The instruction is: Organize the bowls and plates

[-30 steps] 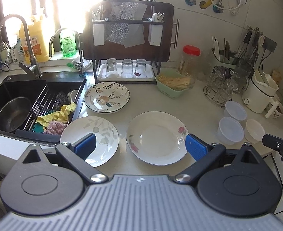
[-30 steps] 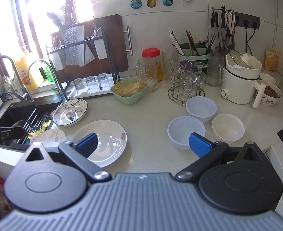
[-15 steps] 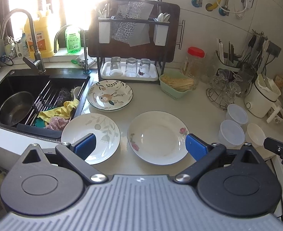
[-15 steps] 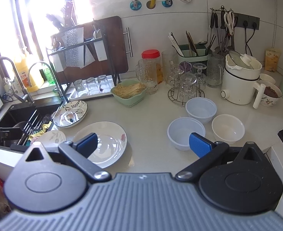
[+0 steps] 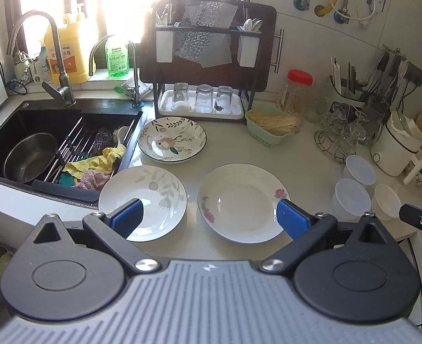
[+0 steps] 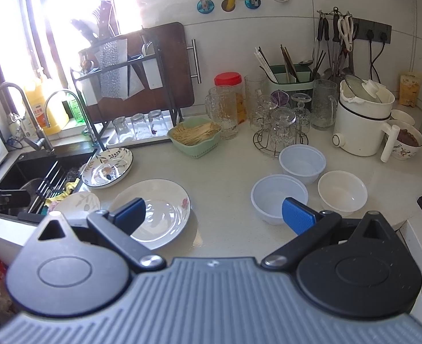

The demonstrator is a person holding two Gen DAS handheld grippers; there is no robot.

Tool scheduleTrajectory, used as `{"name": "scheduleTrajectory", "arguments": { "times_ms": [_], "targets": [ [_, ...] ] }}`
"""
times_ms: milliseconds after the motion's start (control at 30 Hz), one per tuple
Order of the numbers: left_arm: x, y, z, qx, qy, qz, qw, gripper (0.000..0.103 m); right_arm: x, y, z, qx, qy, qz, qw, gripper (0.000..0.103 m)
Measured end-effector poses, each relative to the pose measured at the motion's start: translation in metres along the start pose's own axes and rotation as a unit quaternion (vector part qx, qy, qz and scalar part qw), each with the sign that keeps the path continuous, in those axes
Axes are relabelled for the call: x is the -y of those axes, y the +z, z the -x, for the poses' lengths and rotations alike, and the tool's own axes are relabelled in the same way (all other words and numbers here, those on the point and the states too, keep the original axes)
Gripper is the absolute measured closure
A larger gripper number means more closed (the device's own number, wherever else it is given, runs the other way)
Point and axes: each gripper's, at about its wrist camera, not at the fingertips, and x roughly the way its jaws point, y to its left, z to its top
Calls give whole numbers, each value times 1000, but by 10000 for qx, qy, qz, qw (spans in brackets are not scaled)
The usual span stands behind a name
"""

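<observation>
Left wrist view: left gripper (image 5: 209, 219) spread wide, holding nothing, above the counter's (image 5: 302, 154) front edge; three plates lie flat below it — leaf-pattern plate (image 5: 150, 197) beside the sink (image 5: 53, 120), rose plate (image 5: 241, 202) just right of it, floral-rim plate (image 5: 172, 139) behind, none touching. Right wrist view: right gripper (image 6: 213, 215) also wide apart and empty, with rose plate (image 6: 159, 212) at its left finger and three bowls clustered to the right: two translucent bowls (image 6: 279, 197) (image 6: 302, 164) and a white bowl (image 6: 342, 190).
</observation>
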Motion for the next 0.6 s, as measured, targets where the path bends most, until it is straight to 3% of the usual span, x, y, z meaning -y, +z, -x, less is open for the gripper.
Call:
{"name": "scheduleTrajectory", "arguments": {
  "times_ms": [600],
  "targets": [
    [14,-3,1,31,231,47,9997,2,14,3,-15,-179,244,117,9995,0]
  ]
}}
